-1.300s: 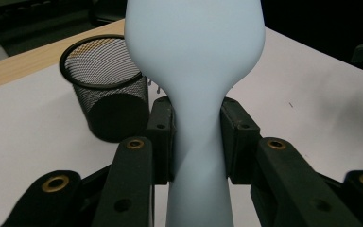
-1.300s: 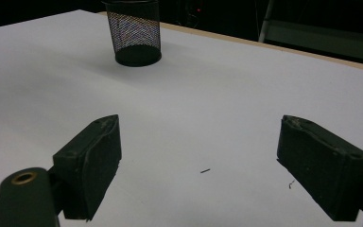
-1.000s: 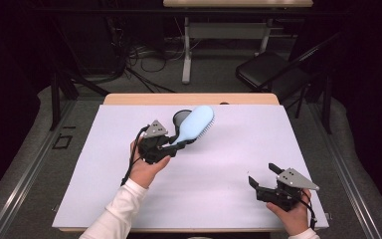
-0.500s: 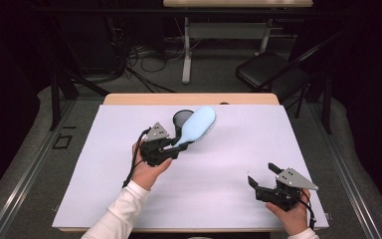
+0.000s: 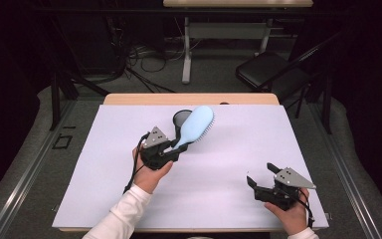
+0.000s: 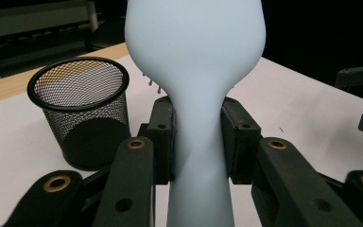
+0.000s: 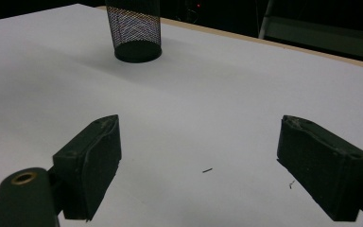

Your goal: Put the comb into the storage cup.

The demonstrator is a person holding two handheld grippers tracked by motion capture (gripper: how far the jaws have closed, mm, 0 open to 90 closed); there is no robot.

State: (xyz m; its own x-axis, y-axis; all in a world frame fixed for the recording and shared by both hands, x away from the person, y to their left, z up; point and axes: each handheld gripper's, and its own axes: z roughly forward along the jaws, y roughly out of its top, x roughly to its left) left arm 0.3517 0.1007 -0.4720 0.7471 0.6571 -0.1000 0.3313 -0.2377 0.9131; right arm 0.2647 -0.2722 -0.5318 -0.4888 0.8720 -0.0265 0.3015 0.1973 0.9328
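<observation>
A pale blue plastic hairbrush (image 5: 195, 126) is being gripped by its handle in the left gripper (image 5: 171, 149), beside a black wire-mesh cup (image 6: 81, 109); the right gripper (image 5: 260, 177) is being held wide, empty.

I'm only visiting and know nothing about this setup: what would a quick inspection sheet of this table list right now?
Surface: white sheet over a wooden table, flat and clean.
Job's things: light blue plastic hairbrush held off the sheet by its handle; black wire-mesh cup upright at the far edge.
Clutter: a few tiny dark specks on the sheet.
Grippers: left claw shut on the hairbrush's handle; right claw open, nothing between its pads, near the table's front right corner.
Cables: a black cable trails from the left claw; more lie on the floor beyond.
Surroundings: dark room, a black chair, a desk's legs.
</observation>
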